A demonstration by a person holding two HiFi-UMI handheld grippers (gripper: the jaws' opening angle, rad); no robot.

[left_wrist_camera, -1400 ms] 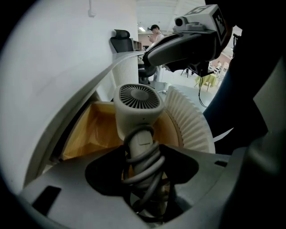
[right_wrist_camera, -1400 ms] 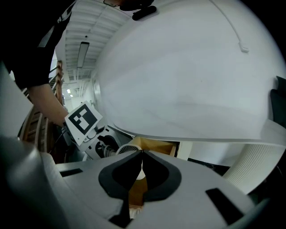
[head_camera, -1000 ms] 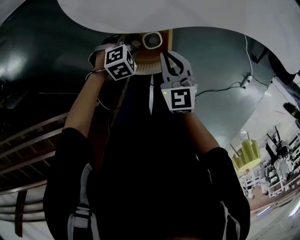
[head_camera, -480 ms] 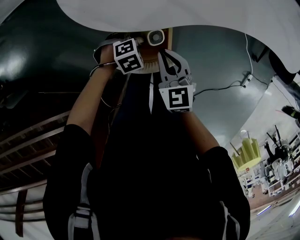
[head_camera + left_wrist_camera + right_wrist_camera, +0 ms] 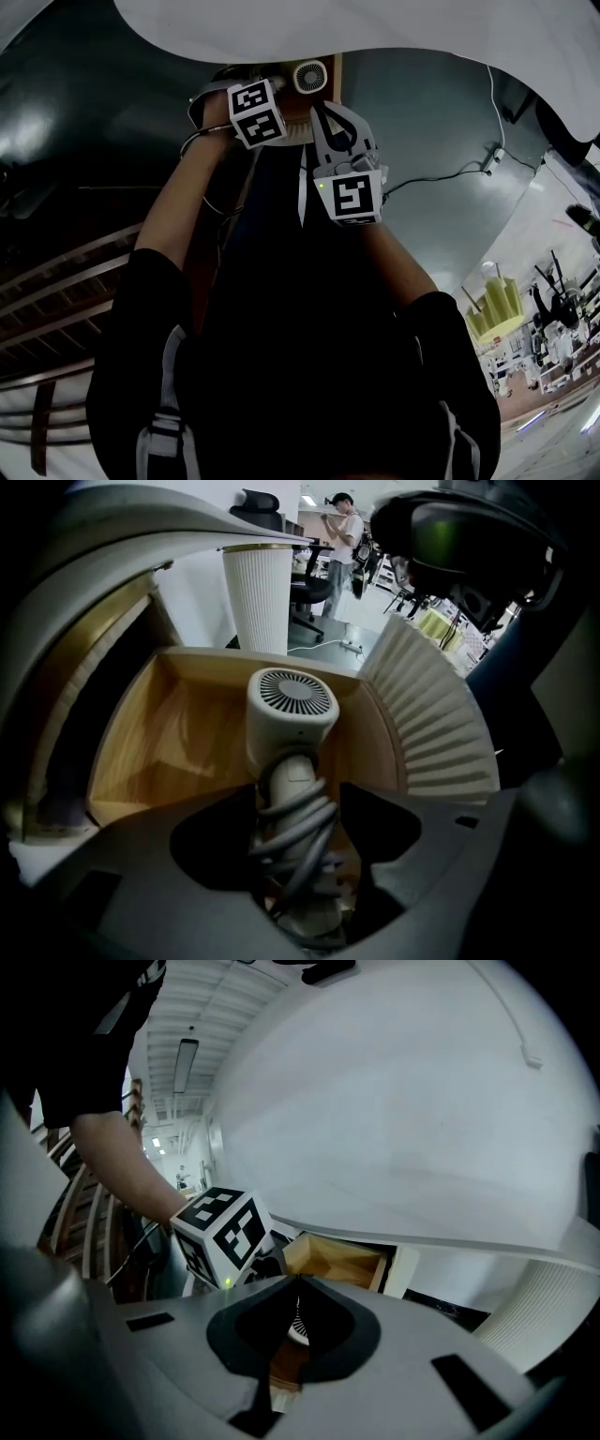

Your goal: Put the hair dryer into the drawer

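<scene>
The white hair dryer [image 5: 291,710] lies head-first in the open wooden drawer [image 5: 159,742], its grey cord wound around the handle. My left gripper [image 5: 298,803] points steeply down over the drawer. The handle sits between its jaws, which are opening, and a gap shows beside the handle. In the head view the hair dryer's round grille [image 5: 309,75] shows just beyond the left gripper [image 5: 281,84]. My right gripper [image 5: 298,1281] hovers beside it on the right with its jaws shut on nothing. The right gripper [image 5: 323,108] points toward the drawer.
A white tabletop [image 5: 394,1129] overhangs the drawer. A white ribbed panel [image 5: 431,724] flanks the drawer's right side, and a ribbed white column [image 5: 258,597] stands behind it. A person [image 5: 342,527] stands far back among chairs. A cable [image 5: 441,178] trails over the grey floor.
The left gripper's marker cube has shifted up and to the right and tilted. The right gripper has edged up the picture toward the drawer. The hair dryer's grille sits slightly higher.
</scene>
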